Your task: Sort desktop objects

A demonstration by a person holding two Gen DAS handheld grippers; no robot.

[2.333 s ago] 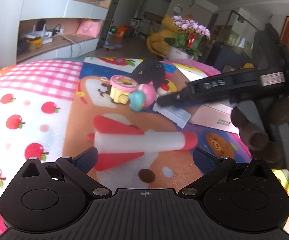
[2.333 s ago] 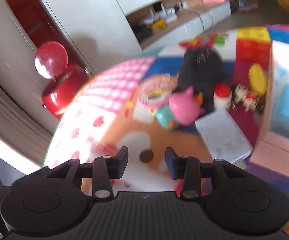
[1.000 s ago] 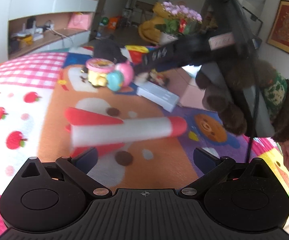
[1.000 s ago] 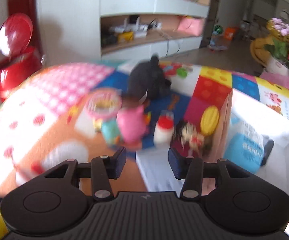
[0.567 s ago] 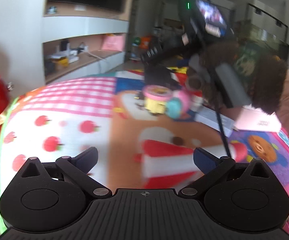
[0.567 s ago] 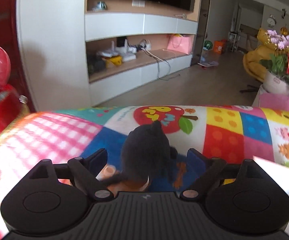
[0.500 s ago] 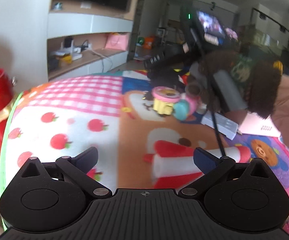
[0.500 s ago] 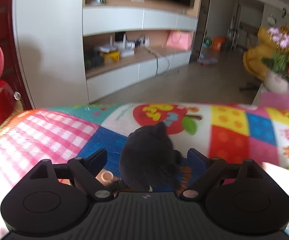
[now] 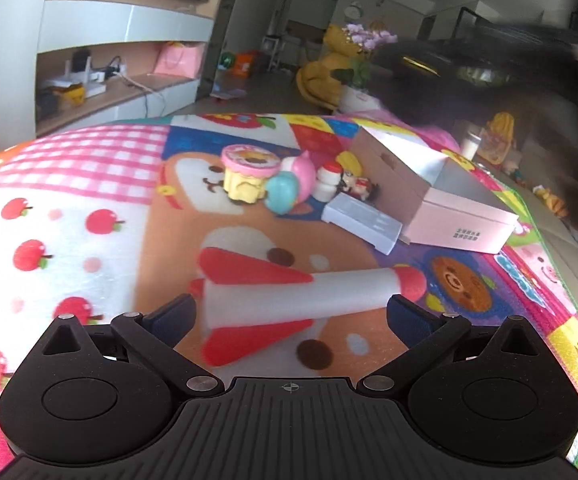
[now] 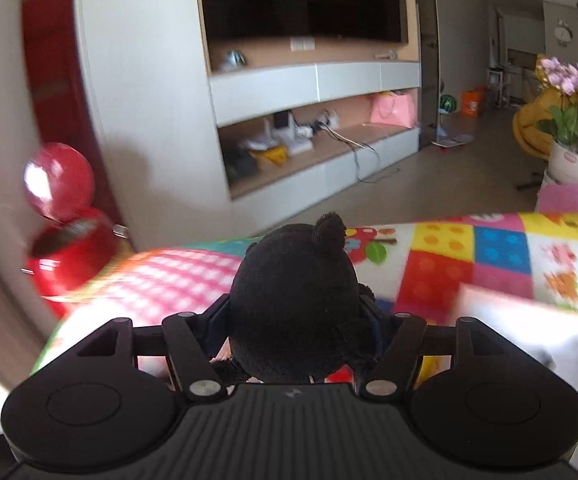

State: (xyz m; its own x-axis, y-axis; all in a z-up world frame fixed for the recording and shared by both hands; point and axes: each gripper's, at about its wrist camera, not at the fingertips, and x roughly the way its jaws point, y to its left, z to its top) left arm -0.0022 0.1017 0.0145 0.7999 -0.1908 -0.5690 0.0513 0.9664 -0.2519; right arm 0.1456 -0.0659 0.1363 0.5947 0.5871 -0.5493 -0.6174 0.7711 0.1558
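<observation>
My right gripper (image 10: 295, 316) has its jaws closing on a black plush toy (image 10: 297, 280), and both pads press its sides. The plush hangs above the colourful play mat (image 10: 441, 272). In the left wrist view it is only a dark blur at the upper right. My left gripper (image 9: 291, 312) stands wide open and low over a white and red foam rocket (image 9: 301, 292), which lies across the mat between its fingers, untouched. Behind the rocket is a cluster of toys: a pink-topped cupcake (image 9: 249, 172), a pink and teal figure (image 9: 293, 184) and a small red-capped bottle (image 9: 327, 182).
An open pink box (image 9: 441, 184) stands at the right of the mat, with a flat white box (image 9: 363, 220) against its front. A red bin (image 10: 69, 256) with a raised lid sits beyond the mat's left edge. Shelving and floor lie behind.
My right gripper opened around the black plush, closed on it and rose, so the plush has left the mat. The left gripper stayed open over the rocket, shifting slightly.
</observation>
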